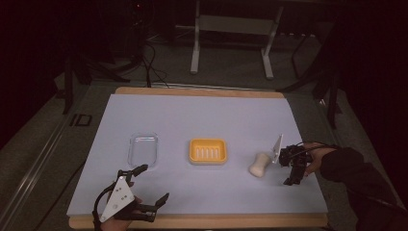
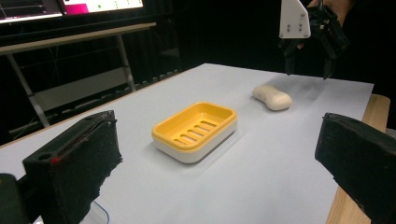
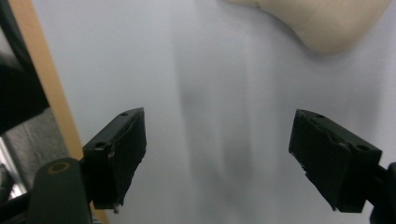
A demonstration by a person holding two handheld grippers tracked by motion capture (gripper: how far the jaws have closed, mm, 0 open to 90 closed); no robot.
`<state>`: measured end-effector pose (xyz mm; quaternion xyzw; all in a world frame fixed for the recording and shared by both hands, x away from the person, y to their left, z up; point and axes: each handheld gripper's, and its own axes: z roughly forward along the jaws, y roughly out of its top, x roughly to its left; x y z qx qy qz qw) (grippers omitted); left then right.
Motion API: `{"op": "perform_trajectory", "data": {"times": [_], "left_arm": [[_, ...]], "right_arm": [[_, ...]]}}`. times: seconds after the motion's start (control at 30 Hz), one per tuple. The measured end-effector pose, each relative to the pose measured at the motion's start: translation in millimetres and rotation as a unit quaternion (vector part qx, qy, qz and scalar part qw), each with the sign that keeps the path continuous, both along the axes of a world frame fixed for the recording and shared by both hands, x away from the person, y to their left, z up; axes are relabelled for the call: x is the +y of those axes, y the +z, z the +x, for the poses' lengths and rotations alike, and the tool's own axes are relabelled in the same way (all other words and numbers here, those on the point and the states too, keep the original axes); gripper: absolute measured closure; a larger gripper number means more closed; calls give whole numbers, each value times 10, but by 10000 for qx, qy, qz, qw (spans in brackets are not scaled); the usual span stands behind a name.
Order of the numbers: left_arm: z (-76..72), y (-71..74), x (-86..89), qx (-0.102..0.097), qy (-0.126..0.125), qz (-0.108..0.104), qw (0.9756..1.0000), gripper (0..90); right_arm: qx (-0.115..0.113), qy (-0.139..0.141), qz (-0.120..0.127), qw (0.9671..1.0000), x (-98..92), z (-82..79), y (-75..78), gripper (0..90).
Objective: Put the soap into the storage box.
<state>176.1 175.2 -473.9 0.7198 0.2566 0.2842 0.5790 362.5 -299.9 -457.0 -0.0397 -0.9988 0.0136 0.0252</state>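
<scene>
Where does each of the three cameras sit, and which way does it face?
High view: above the near edge, looking forward and down on the table; shows both hands, left gripper, right gripper.
Left gripper view: between its open jaws, facing the soap dish.
Right gripper view: faces down at the mat.
Shared: the soap.

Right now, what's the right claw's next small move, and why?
Probably ease the right claw toward the soap bar until its open jaws straddle it. The bar lies on the mat beside the claw, not between the jaws, with the yellow soap dish waiting just past it.
</scene>
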Motion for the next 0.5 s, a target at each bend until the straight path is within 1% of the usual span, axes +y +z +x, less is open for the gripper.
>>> {"op": "perform_trajectory", "data": {"times": [0.07,0.1,0.17,0.27,0.3,0.37,0.47,0.5], "left_arm": [[-8,-2,6,4,19,-1,10000,1],[-13,-3,8,7,33,-7,10000,1],[-26,-5,15,13,56,8,10000,1],[-49,-7,27,14,92,-22,10000,1],[-56,-6,35,29,109,0,9999,1],[-67,-7,43,33,129,-23,9999,1],[-84,-8,53,40,167,-42,9998,1],[-89,-9,54,41,175,-57,9998,1]], "right_arm": [[14,79,-9,10000,9,18,3,212],[-38,123,22,9999,14,26,3,213],[-64,211,78,9997,22,58,22,217],[-184,338,206,9990,32,118,50,223],[-230,349,217,9989,39,132,60,223],[-317,461,299,9980,51,159,73,223],[-440,573,324,9969,79,190,86,223],[-450,623,336,9965,90,205,88,222]]}}
